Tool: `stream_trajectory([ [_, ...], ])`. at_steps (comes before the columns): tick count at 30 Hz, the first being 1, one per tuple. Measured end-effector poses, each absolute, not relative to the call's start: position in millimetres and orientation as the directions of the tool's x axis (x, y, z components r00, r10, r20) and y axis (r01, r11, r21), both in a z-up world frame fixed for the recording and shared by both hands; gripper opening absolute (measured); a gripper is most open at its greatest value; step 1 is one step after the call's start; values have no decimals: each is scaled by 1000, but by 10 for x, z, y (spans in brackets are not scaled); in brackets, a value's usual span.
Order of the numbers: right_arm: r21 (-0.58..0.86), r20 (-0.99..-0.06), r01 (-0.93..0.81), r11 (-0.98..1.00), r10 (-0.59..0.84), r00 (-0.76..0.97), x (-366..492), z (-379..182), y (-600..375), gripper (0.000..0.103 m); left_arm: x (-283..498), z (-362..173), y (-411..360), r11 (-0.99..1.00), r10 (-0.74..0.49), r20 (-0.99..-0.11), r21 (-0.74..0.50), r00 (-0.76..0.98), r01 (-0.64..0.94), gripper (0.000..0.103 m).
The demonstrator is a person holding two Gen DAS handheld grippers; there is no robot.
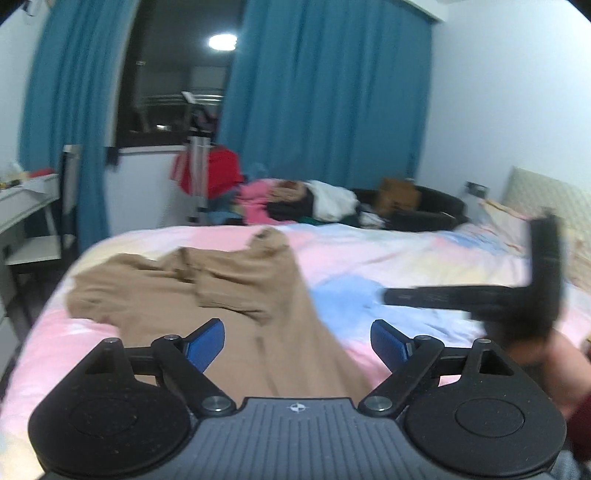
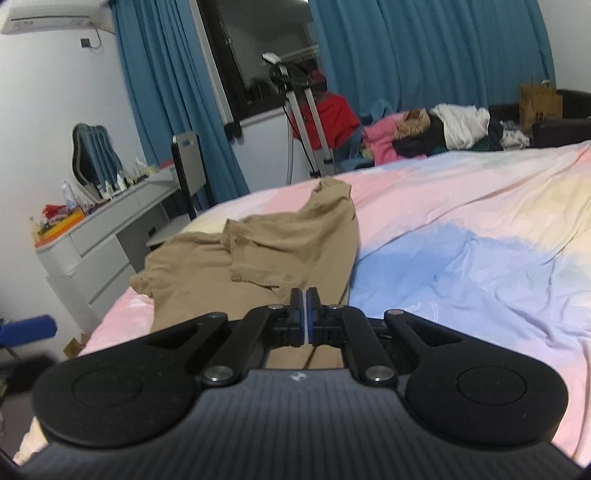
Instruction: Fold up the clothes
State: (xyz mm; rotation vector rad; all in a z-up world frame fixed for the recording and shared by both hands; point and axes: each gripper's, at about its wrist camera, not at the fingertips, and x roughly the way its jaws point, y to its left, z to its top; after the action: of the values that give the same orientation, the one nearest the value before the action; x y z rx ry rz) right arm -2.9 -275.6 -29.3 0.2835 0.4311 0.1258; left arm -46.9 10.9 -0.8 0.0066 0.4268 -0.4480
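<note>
Tan garment (image 1: 229, 295) crumpled on pastel bedsheet (image 1: 388, 254).
Left gripper (image 1: 297, 345) jaws wide, nothing between; right gripper (image 2: 306, 317) jaws closed, empty.

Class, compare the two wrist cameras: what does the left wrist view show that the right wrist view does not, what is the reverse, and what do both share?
Only the left wrist view shows the left gripper from behind, jaws wide with nothing between them, the other gripper seen from the side, and a hand.

Only the right wrist view shows the right gripper from behind, jaws together, a dressing table with bottles, and an air conditioner.

Both show the tan garment crumpled on the pastel bedsheet, blue curtains and a pile of clothes beyond the bed.
</note>
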Motion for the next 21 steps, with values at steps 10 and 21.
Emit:
stream_trajectory([
  [10, 257, -411, -55, 965, 161, 897, -196, -394, -2559, 6, -418, 8, 271, 938, -344, -385, -96, 856, 334, 103],
  [21, 203, -354, -58, 977, 129, 926, -251, -191, -2341, 86, -314, -94, 406, 958, -286, -397, -113, 872, 263, 103],
])
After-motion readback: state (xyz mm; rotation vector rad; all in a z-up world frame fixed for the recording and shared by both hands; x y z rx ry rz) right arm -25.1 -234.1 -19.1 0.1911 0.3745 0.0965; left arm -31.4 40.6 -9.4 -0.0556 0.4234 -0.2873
